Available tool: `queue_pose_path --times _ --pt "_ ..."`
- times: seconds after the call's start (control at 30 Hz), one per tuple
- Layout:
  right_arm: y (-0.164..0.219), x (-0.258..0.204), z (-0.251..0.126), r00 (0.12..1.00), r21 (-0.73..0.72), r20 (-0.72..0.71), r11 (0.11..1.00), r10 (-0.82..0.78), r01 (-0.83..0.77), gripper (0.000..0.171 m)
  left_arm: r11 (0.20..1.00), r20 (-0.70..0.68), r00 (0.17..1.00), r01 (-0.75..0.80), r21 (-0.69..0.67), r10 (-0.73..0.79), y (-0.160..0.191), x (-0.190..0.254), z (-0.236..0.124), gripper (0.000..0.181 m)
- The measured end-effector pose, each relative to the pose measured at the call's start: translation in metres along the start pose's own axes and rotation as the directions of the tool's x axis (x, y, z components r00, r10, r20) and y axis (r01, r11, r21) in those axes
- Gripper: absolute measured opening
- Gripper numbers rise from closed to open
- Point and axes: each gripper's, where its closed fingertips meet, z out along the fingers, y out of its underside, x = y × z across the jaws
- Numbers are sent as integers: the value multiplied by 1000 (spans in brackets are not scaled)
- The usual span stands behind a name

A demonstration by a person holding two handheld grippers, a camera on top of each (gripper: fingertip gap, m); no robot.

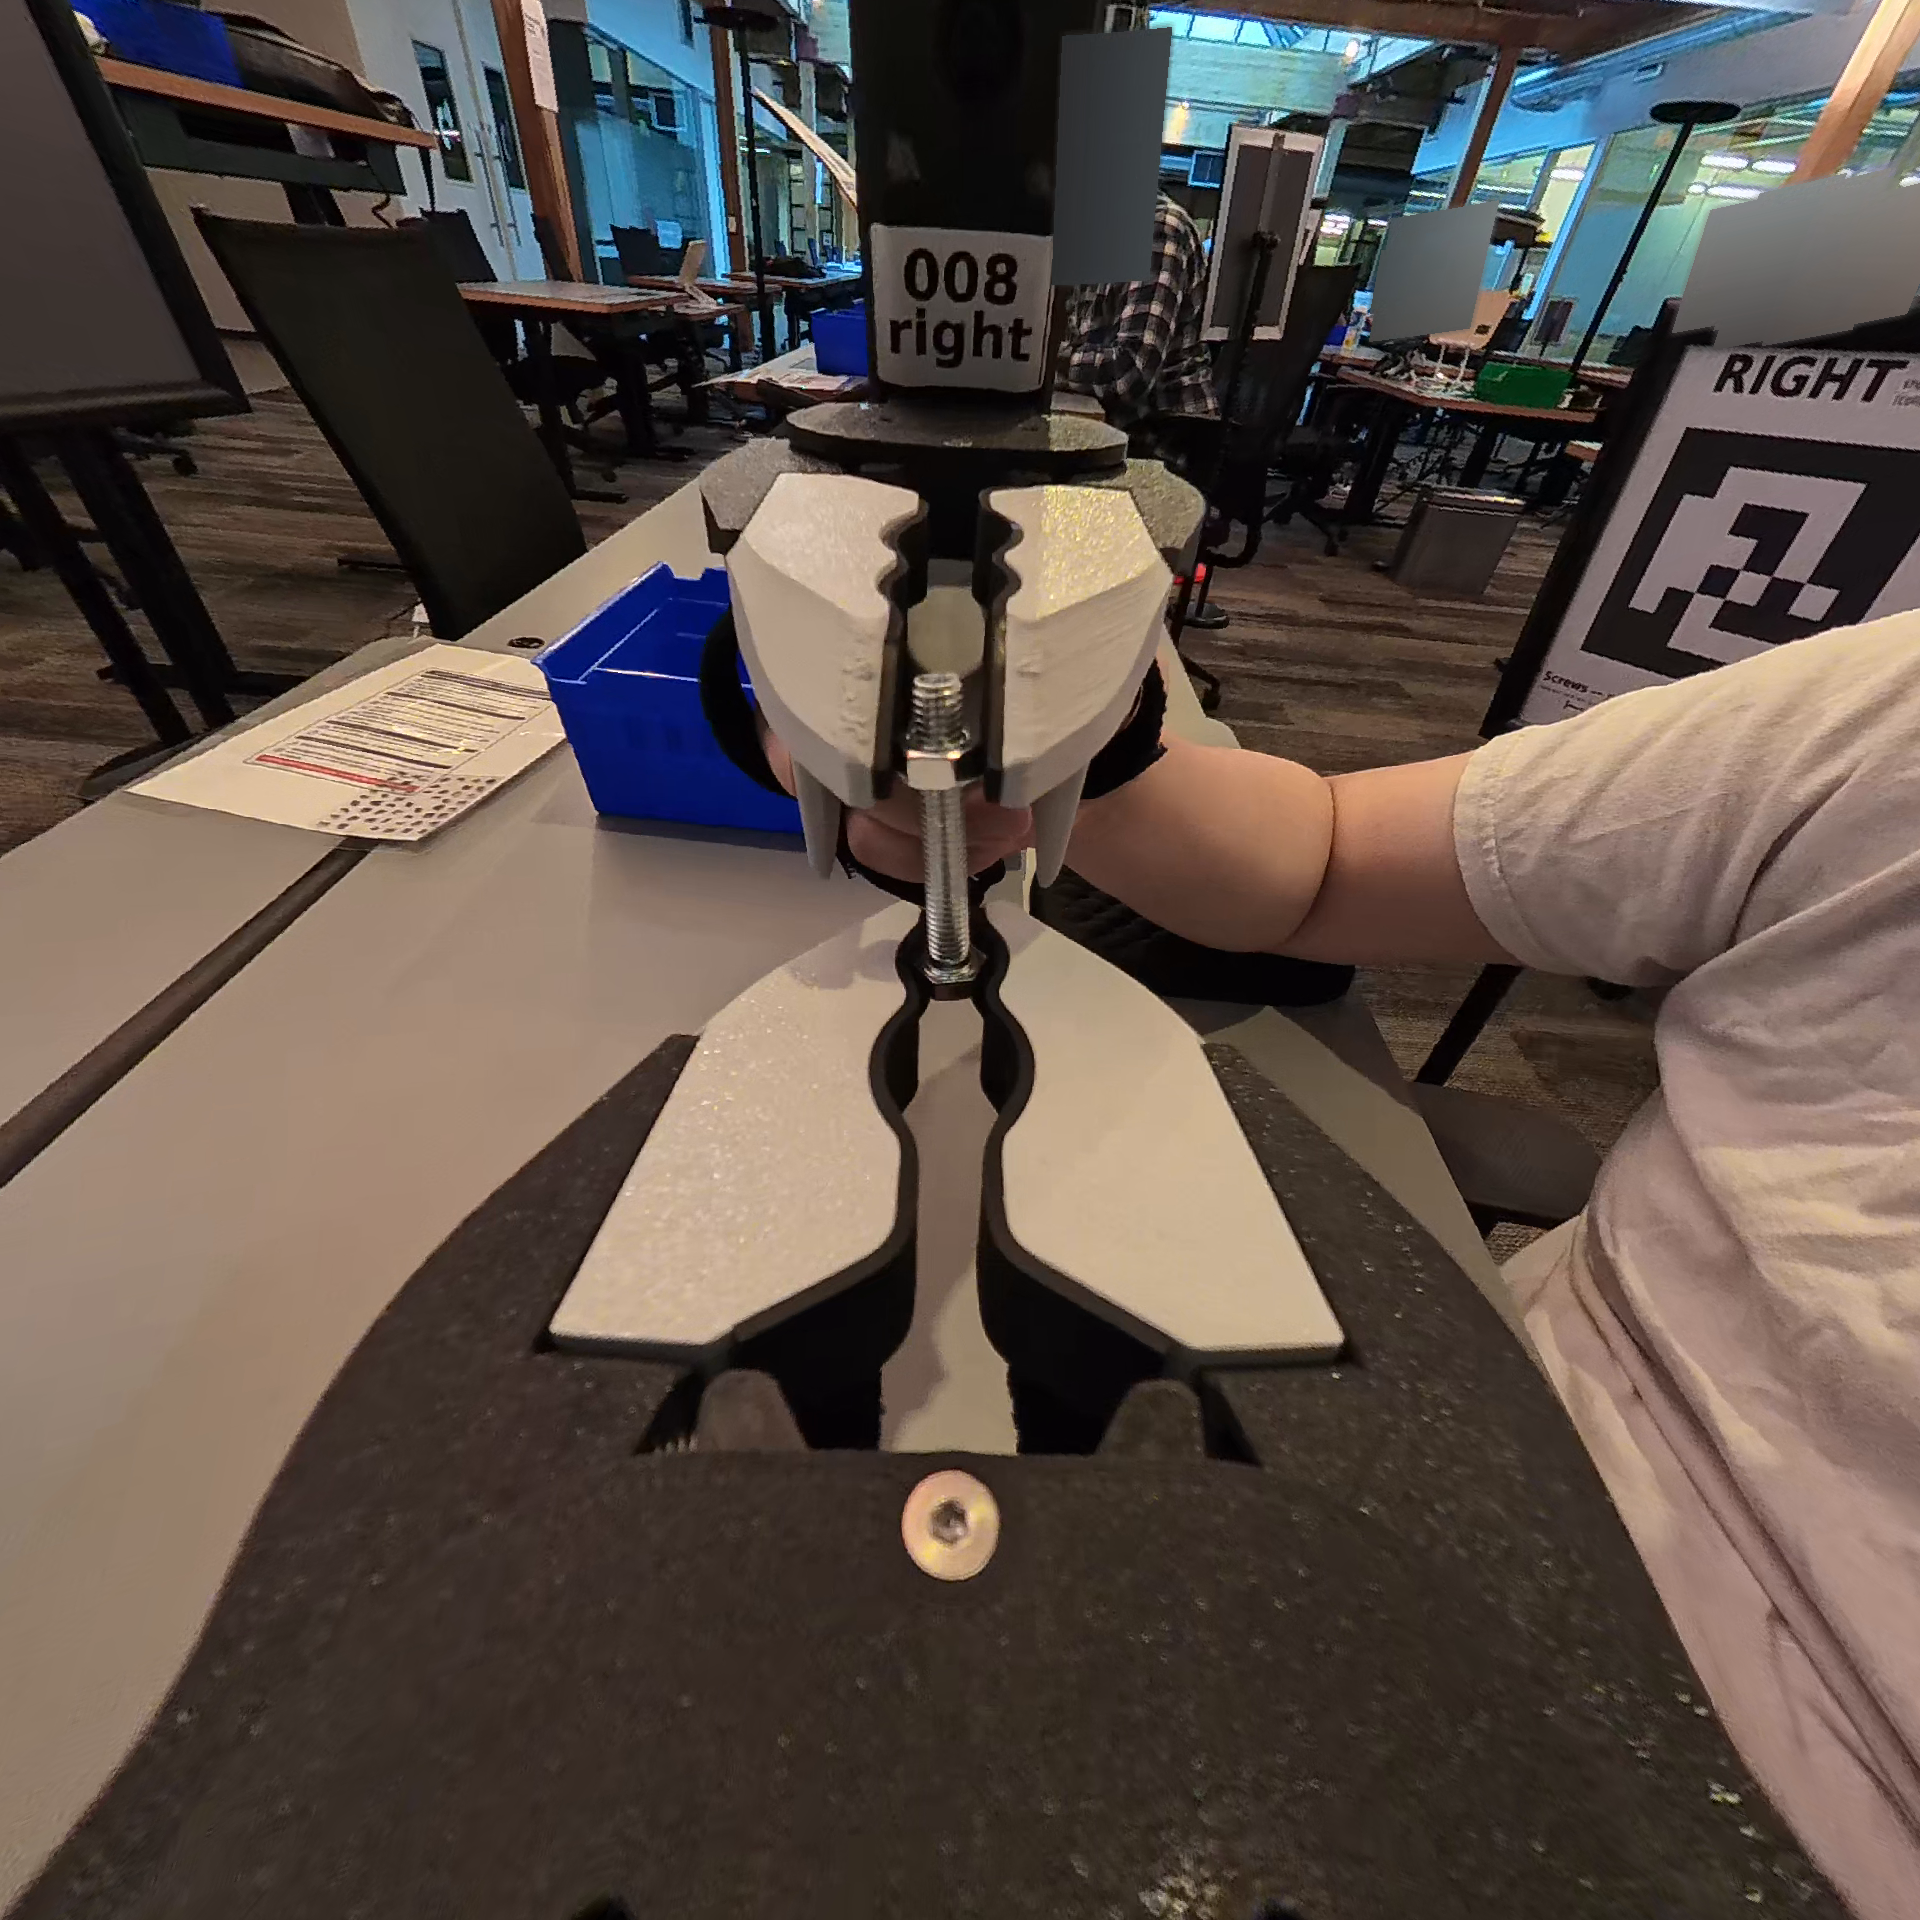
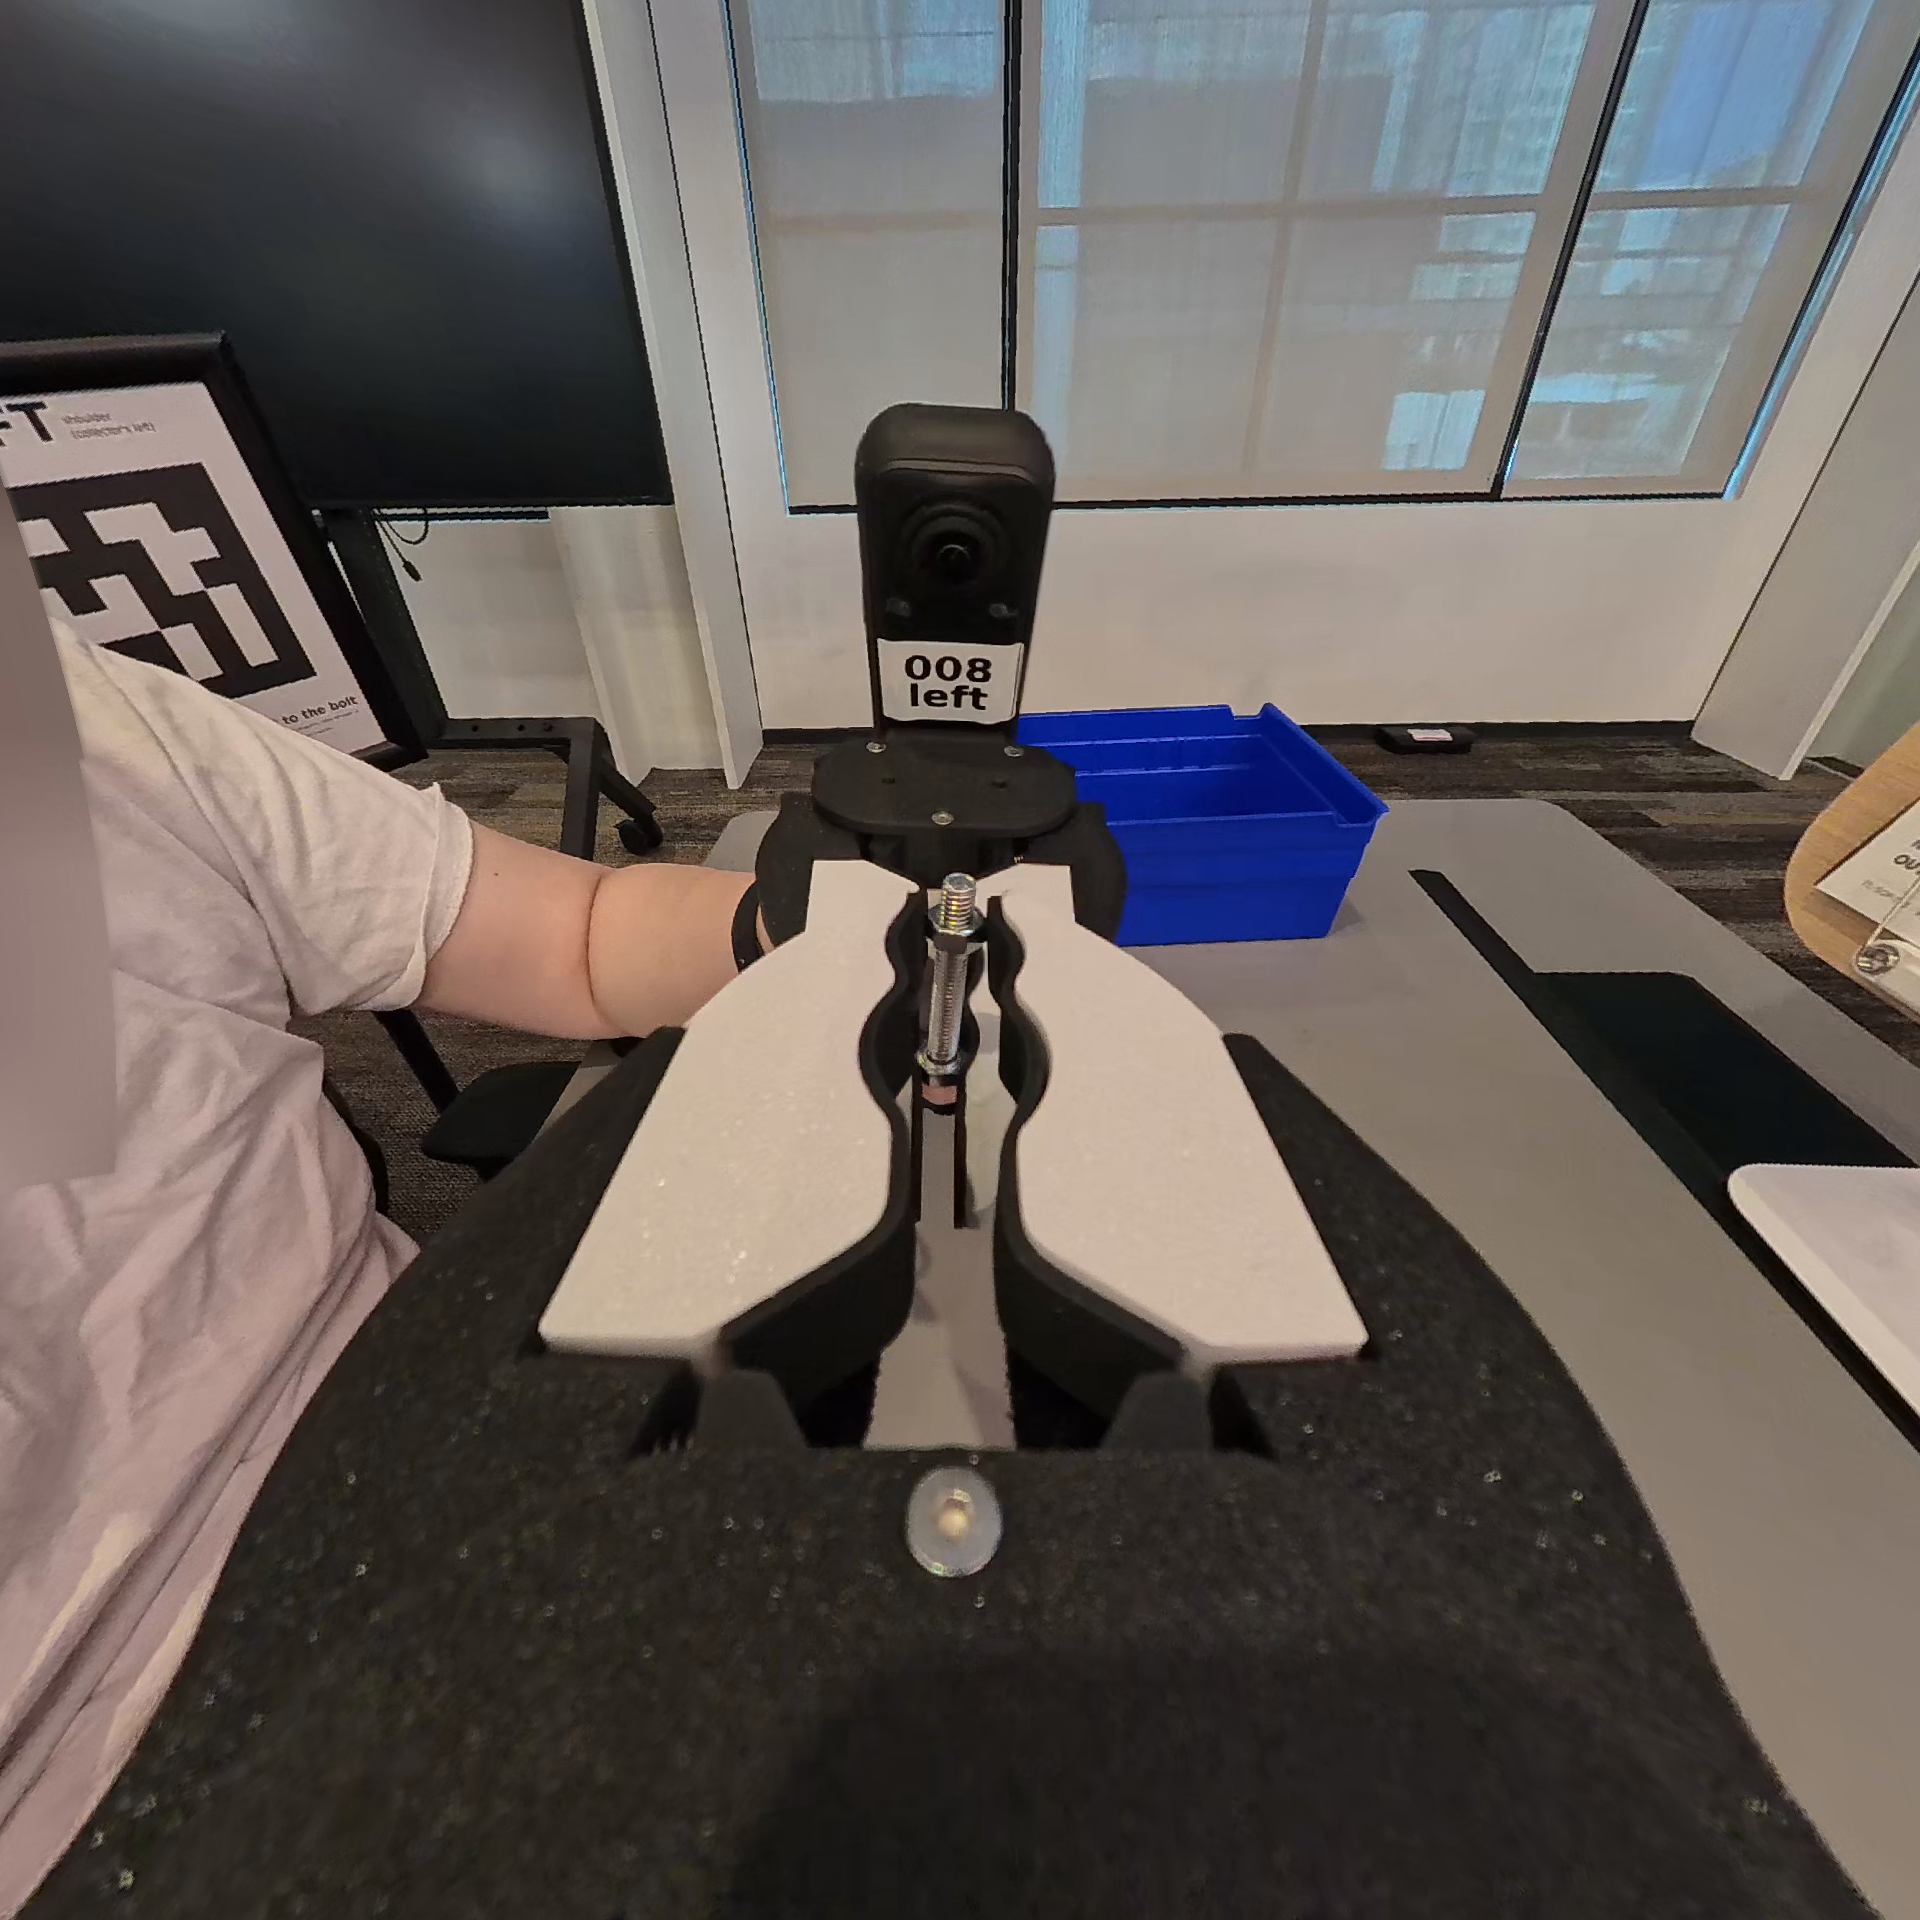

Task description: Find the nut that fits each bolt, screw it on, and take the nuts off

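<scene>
A long silver bolt [image 1: 945, 883] is held in the air between my two grippers, which face each other tip to tip. My left gripper [image 1: 951, 961] is shut on the hex end nearest it. My right gripper [image 1: 940, 805] is shut on a hex nut [image 1: 940, 771] a short way from the threaded tip, which pokes in between its pads. In the right wrist view the bolt [image 2: 948, 997] runs along the narrow gap of my right gripper [image 2: 956, 925], with a nut [image 2: 956, 938] near the far end. Which hex piece the pads pinch there is unclear.
A blue bin [image 1: 644, 707] [image 2: 1216, 831] stands on the grey table [image 1: 312, 1039] behind the grippers. A printed sheet [image 1: 364, 748] lies beside it. The person's arm [image 1: 1299, 852] [image 2: 582, 935] and marker signs [image 1: 1745, 540] [image 2: 135, 561] flank the table. A white board [image 2: 1829, 1247] is at the right edge. The left gripper's tips are roughly 5 cm from the right gripper's.
</scene>
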Motion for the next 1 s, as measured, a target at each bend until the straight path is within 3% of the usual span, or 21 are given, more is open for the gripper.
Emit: queue_pose_path --times 0.17,0.3,1.0 --pt "-1 3 -2 1000 1 -13 1000 4 -4 11 1000 37 999 -7 3 6 -1 -4 -1 5" --pt "-5 10 -5 995 -6 -91 1000 -27 26 30 1000 74 997 -19 -2 19 -2 -8 -1 5" --pt "-8 6 -9 998 8 -54 1000 -20 21 23 997 64 997 -52 64 48 -15 0 -5 5"
